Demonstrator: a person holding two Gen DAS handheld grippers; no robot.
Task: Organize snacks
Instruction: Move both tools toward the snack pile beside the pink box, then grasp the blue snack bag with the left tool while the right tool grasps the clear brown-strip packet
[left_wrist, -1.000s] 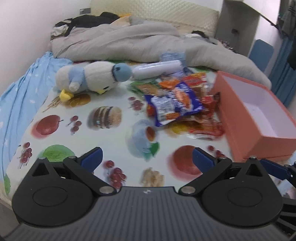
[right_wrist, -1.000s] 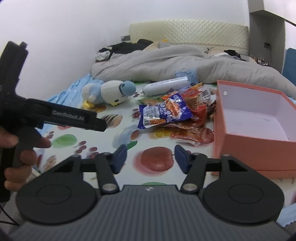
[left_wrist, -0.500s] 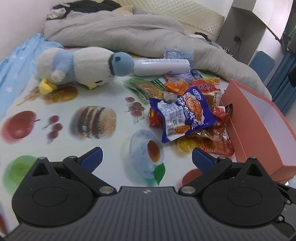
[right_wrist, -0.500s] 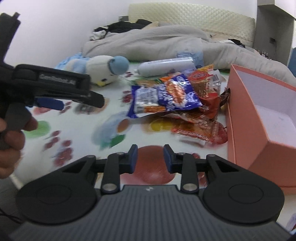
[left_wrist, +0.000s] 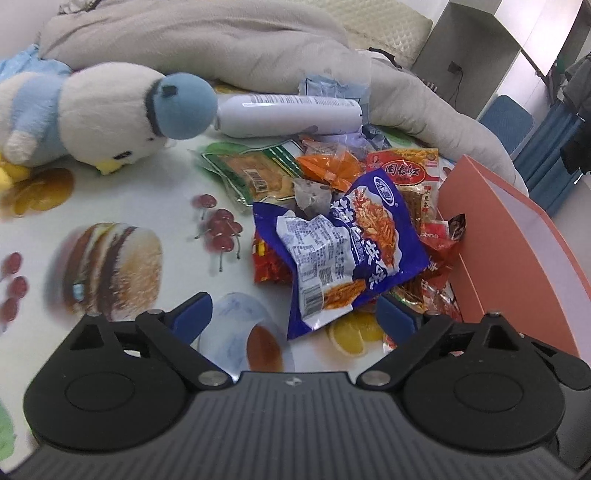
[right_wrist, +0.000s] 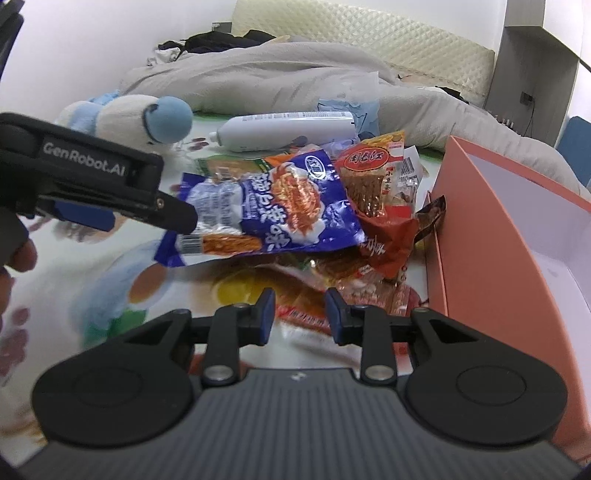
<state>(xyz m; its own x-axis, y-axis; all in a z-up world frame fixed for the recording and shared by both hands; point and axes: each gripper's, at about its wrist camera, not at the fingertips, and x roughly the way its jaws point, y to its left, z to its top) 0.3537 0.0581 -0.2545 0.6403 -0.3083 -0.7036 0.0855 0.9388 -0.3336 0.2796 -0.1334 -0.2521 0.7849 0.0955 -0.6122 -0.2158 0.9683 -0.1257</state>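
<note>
A heap of snack packets lies on the fruit-print cloth (left_wrist: 155, 206). On top is a blue crinkled packet (left_wrist: 347, 251) (right_wrist: 280, 206), with red packets (left_wrist: 269, 266) and a red-labelled one (right_wrist: 369, 173) around it. My left gripper (left_wrist: 293, 315) hangs just short of the heap; its jaws are closing and the blue packet's lower corner sits between the fingers, untouched. One left finger (right_wrist: 170, 212) shows beside the blue packet. My right gripper (right_wrist: 300, 314) has a narrow gap, above a red packet (right_wrist: 306, 310), gripping nothing.
An open orange box (left_wrist: 509, 258) (right_wrist: 491, 240) stands right of the heap, its white inside bare. A plush bird (left_wrist: 110, 114) lies at the left and a white tube (left_wrist: 288, 114) behind the snacks. A grey quilt (left_wrist: 221, 44) fills the back. A hand (right_wrist: 18, 254) shows at left.
Both grippers have come forward and down toward the snack heap. The right jaws have narrowed a lot; the left jaws have drawn in slightly.
</note>
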